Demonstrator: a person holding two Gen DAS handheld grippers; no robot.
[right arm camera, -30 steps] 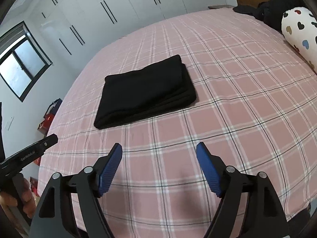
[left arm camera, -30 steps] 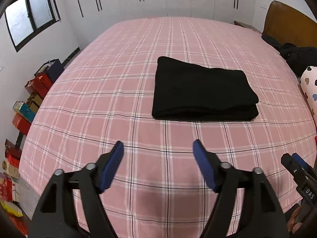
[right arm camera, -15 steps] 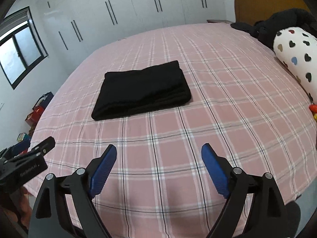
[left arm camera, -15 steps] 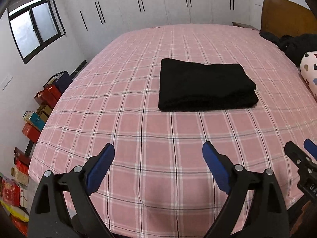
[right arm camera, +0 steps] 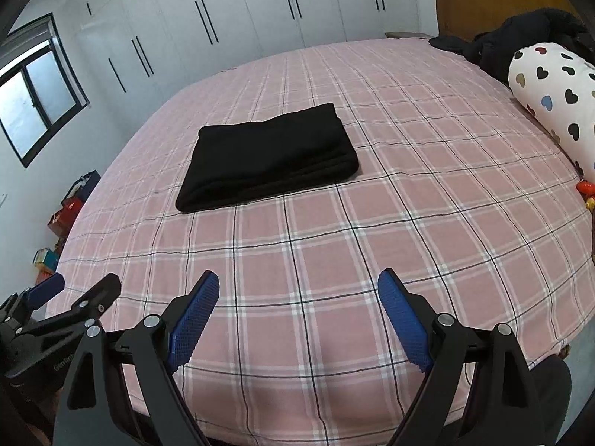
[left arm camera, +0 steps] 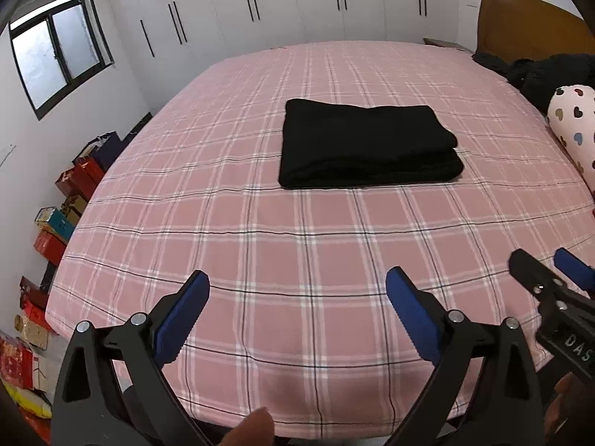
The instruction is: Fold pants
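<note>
while both tongs gape empty, folded pants [left arm camera: 366,146] lie flat, long axis crosswise on bed [left arm camera: 260,260].

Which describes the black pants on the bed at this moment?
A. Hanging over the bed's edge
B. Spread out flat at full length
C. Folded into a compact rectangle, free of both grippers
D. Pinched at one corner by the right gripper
C. The black pants lie as a neat stacked rectangle on the pink plaid bed, while the left gripper and right gripper hover open, well short of them.
</note>
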